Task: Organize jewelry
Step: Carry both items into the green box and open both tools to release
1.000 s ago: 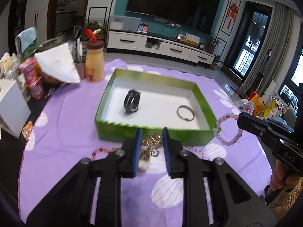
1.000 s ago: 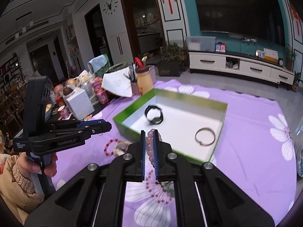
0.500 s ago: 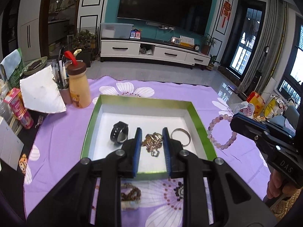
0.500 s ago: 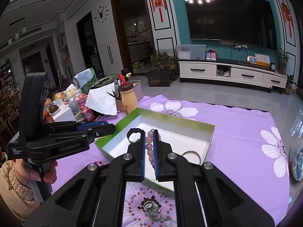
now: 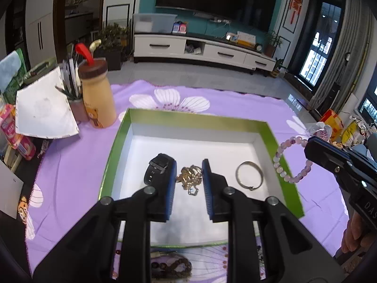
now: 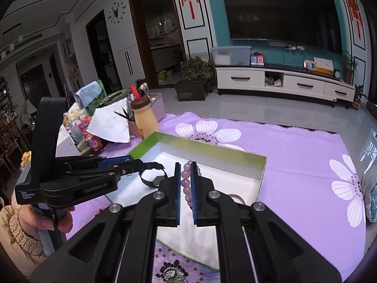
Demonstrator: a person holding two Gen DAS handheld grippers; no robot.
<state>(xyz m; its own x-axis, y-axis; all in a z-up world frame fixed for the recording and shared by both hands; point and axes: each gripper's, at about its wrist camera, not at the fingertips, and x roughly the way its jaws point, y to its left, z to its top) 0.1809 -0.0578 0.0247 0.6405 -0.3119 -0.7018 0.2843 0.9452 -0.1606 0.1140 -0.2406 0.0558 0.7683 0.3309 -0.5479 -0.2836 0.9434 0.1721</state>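
Surface: purple cloth (image 5: 77, 165) printed with white flowers, spread over a table in a living room; a television hangs on a teal wall behind.
Box: green-rimmed tray (image 5: 193, 116) with a white floor, lying flat on the cloth.
Box contents: black watch (image 5: 156, 169) at the left of the floor; silver ring (image 5: 249, 176) at the right; the two are well apart.
Left gripper (image 5: 189, 181): jaws narrowly parted and clamped on a gold chain (image 5: 190, 179), which hangs bunched between the blue pads above the box floor, between watch and ring.
Right gripper (image 6: 186, 184): jaws almost fully closed, pinching a pink bead bracelet (image 6: 187, 179); in the left wrist view the loop hangs over the box's right rim.
Loose items: dark bead bracelet (image 5: 174, 266) on the cloth just outside the near wall of the box, partly hidden by the left gripper's body.
Table clutter: tan bottle (image 5: 97, 96) with a brown lid, white paper sheet (image 5: 44, 110) and snack packets, all left of the box.
Person: a hand (image 6: 44, 219) in a quilted sleeve grips the left tool's handle.
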